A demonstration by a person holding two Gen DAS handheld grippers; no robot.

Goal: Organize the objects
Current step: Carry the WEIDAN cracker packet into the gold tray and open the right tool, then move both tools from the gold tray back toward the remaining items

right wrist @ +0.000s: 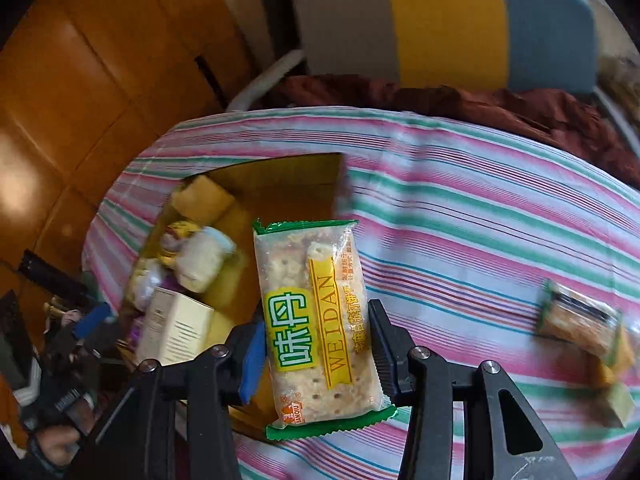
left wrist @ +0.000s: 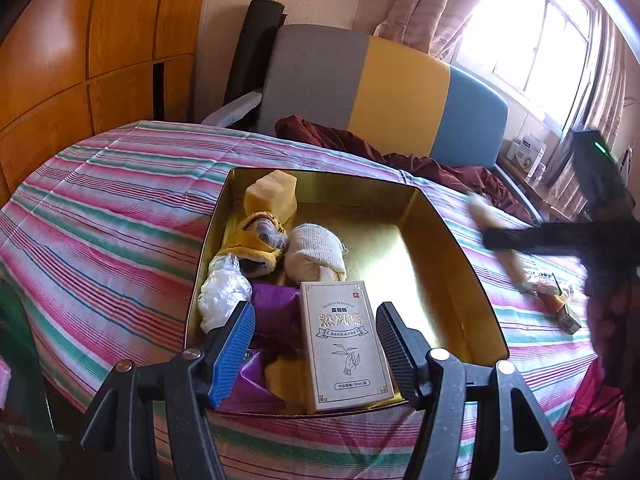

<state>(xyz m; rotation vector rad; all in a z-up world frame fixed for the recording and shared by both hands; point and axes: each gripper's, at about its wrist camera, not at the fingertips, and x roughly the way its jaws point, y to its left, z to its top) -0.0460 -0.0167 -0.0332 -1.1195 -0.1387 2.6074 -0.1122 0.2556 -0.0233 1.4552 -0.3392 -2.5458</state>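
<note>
A gold tin box [left wrist: 452, 248] sits on the striped tablecloth [left wrist: 120, 208] and holds a beige carton [left wrist: 344, 344], a white cloth bundle [left wrist: 316, 248], a yellow block [left wrist: 272, 196] and other small items. My left gripper [left wrist: 316, 348] is open over the box's near end, around the carton without touching it. My right gripper [right wrist: 316, 356] is shut on a cracker packet [right wrist: 316, 320] and holds it above the cloth beside the box [right wrist: 280, 184]. The right gripper also shows, blurred, in the left wrist view [left wrist: 504, 240].
Another snack packet [right wrist: 580, 320] and a small box [right wrist: 616, 400] lie on the cloth to the right. A dark red cloth [left wrist: 400, 152] lies at the table's far edge before a grey, yellow and blue chair back [left wrist: 384, 88]. Wooden cabinets [left wrist: 80, 60] stand left.
</note>
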